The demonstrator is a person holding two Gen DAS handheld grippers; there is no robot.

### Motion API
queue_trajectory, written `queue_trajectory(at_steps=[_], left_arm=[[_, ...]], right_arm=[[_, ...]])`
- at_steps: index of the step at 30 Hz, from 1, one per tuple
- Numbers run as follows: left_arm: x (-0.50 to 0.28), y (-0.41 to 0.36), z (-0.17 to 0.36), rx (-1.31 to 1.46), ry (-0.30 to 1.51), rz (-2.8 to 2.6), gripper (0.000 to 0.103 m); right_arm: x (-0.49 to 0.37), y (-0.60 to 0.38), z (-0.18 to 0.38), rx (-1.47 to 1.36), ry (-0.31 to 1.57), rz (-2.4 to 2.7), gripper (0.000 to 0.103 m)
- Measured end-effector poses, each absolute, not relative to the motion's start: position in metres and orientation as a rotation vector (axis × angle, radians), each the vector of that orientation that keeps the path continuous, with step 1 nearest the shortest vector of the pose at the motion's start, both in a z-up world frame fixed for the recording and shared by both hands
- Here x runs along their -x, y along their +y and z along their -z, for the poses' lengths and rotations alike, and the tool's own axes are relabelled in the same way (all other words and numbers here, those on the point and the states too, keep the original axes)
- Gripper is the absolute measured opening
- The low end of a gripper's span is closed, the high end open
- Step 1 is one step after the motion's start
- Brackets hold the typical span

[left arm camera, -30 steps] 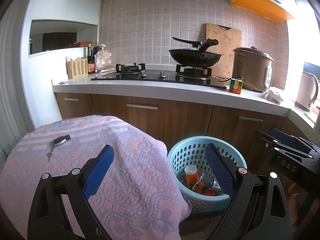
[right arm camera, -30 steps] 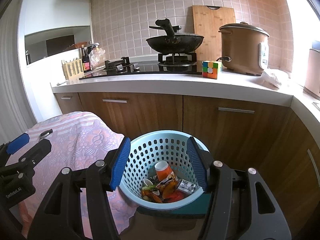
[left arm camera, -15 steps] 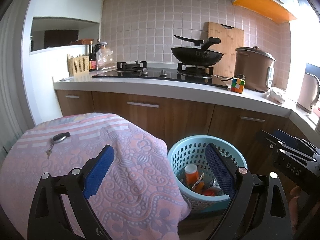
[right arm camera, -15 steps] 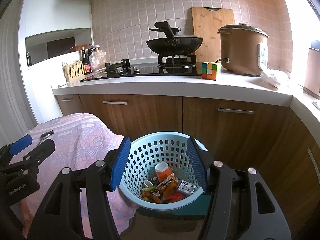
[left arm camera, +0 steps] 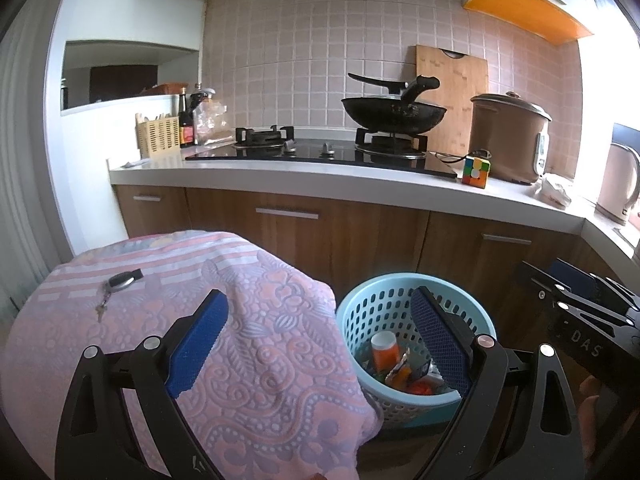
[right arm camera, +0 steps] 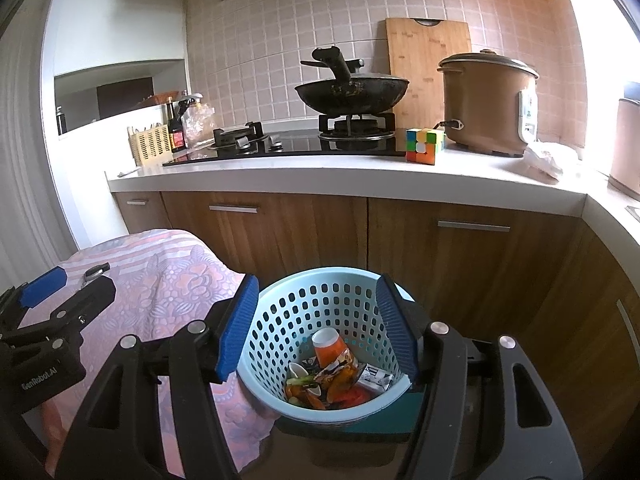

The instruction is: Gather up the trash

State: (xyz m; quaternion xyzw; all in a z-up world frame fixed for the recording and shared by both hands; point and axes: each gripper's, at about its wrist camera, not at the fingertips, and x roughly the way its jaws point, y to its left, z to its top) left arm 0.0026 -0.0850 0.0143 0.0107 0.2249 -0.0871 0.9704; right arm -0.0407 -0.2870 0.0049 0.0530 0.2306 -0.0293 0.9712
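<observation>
Both grippers wide open, holding nothing. Right gripper (right arm camera: 316, 328) hangs over bin (right arm camera: 280, 300), trash (right arm camera: 332, 376) below its jaws. Left gripper (left arm camera: 320, 340): cloth (left arm camera: 256, 360) below, keys (left arm camera: 118, 282) ahead-left. Risk: keys mistaken for trash.

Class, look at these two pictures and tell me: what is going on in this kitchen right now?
A person holds a two-finger tool in each hand, collecting trash. Both the left tool and the right tool are open and empty, poised above a light blue perforated wastebasket on the floor by the wooden cabinets. It already holds trash, including an orange cup and crumpled wrappers. Beside it, a pink patterned cloth covers a surface, with a key fob lying on it.
</observation>
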Motion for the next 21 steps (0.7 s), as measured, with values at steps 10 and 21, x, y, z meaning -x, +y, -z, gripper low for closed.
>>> queue_trajectory(at_steps=[10, 21], left_arm=[[-0.0020, -0.0866, -0.0152, -0.025, 0.452, 0.173, 0.090], [0.0005, -0.0874, -0.0179, -0.032, 0.442, 0.175, 0.090]], right_arm=[[0.0370, -0.2847, -0.0045, -0.104, 0.470, 0.049, 0.057], [0.0381, -0.2811, -0.0052, -0.098, 0.467, 0.046, 0.057]])
